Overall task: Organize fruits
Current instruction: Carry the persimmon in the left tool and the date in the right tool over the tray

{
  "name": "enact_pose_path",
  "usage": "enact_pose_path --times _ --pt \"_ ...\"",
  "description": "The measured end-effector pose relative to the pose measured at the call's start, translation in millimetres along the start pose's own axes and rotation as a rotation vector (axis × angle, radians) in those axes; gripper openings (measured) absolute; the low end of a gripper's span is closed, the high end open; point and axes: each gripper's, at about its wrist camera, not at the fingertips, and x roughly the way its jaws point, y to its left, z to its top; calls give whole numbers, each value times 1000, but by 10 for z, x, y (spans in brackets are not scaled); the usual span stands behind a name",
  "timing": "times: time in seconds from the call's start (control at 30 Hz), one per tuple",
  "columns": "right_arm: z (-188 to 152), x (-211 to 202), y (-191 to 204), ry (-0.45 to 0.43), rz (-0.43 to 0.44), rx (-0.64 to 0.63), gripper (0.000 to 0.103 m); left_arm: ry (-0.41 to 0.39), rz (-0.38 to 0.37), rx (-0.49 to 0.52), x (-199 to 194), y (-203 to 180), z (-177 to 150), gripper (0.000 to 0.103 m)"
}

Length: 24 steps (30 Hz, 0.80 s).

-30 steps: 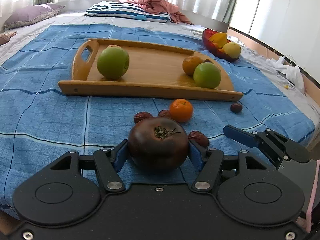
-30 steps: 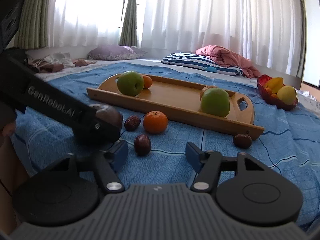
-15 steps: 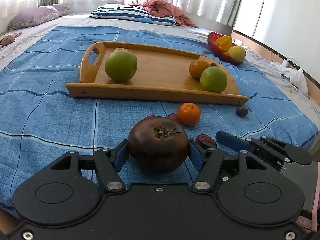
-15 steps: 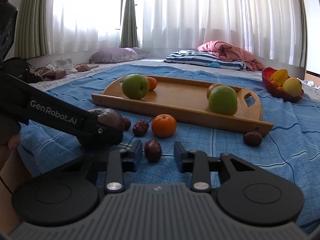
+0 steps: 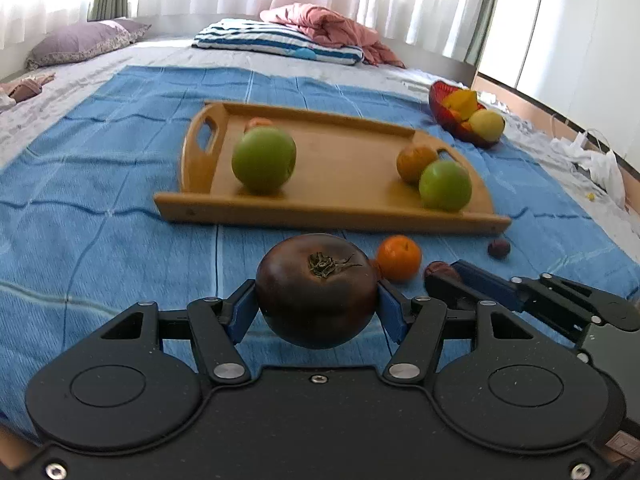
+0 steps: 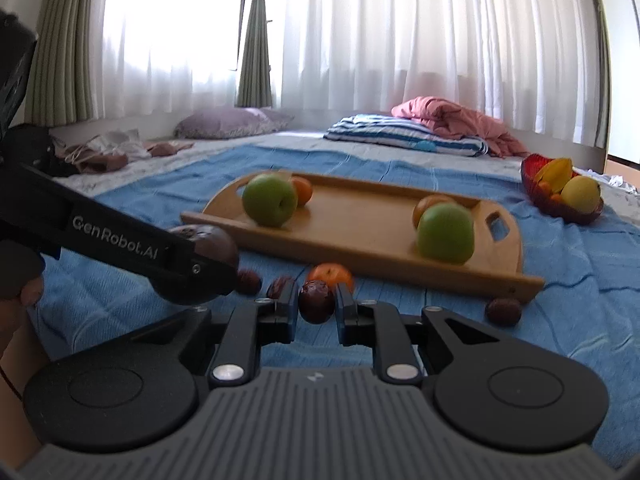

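Observation:
My left gripper (image 5: 317, 307) is shut on a dark purple tomato (image 5: 316, 290) and holds it above the blue blanket. It shows at the left of the right wrist view, where the tomato (image 6: 208, 240) sits behind the finger. My right gripper (image 6: 317, 307) is shut on a red date (image 6: 316, 301). A wooden tray (image 5: 344, 160) holds two green apples (image 5: 264, 159) (image 5: 445, 185) and two oranges (image 5: 416, 162). A loose orange (image 5: 399, 258) lies in front of the tray.
Loose dates (image 6: 503, 310) (image 6: 249, 281) (image 6: 280, 287) lie on the blue blanket (image 5: 100, 200). A red bowl (image 5: 452, 120) with yellow fruit stands at the far right. Pillows (image 5: 80, 42) and folded bedding (image 5: 276, 42) lie at the back.
My right gripper closed from open onto the red date. My left gripper lifted the tomato and moved nearer the tray.

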Motion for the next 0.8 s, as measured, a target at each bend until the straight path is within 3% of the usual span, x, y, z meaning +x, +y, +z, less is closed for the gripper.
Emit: enact_pose_path --times 0.37,0.57,0.8 --pt "557 141 -351 -41 -79 82 23 -72 -2 3 35 103 640 61" --pt "947 388 -801 21 -98 260 23 -44 -35 -56 209 231 1029 60" --pt "1223 833 -1219 111 -103 361 23 -1 -27 -81 558 288 1425 60"
